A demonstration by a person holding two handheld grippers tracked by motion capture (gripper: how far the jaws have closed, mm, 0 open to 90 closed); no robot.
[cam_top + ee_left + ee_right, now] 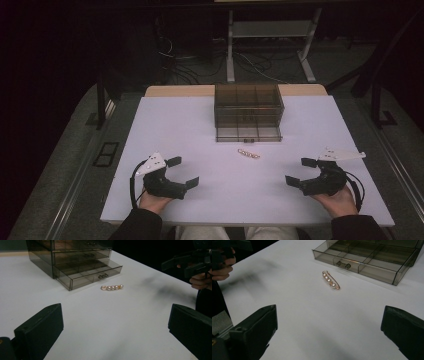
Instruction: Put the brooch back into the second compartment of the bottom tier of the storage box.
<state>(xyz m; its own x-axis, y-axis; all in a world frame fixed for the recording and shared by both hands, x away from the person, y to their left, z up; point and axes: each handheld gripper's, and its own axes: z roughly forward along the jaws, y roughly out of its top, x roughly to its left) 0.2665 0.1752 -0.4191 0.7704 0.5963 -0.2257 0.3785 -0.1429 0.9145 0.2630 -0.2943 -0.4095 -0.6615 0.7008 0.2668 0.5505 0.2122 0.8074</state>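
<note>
A small pearl hair clip [248,153] with a gold wire frame lies on the white table [190,130], just in front of a smoky transparent drawer box [248,107] whose bottom drawer [248,133] is pulled out. From the left gripper view the clip [112,287] lies ahead beside the drawer [87,275]; from the right gripper view the clip [331,280] lies ahead, near the drawer's handle [343,265]. My left gripper [183,171] rests at the near left, open and empty. My right gripper [300,171] rests at the near right, open and empty.
The table's near edge [240,222] runs just behind both hands. Beyond the far edge stand a desk frame [270,45] and loose cables [250,65] on the dark floor. Bare table surface lies between the grippers and the clip.
</note>
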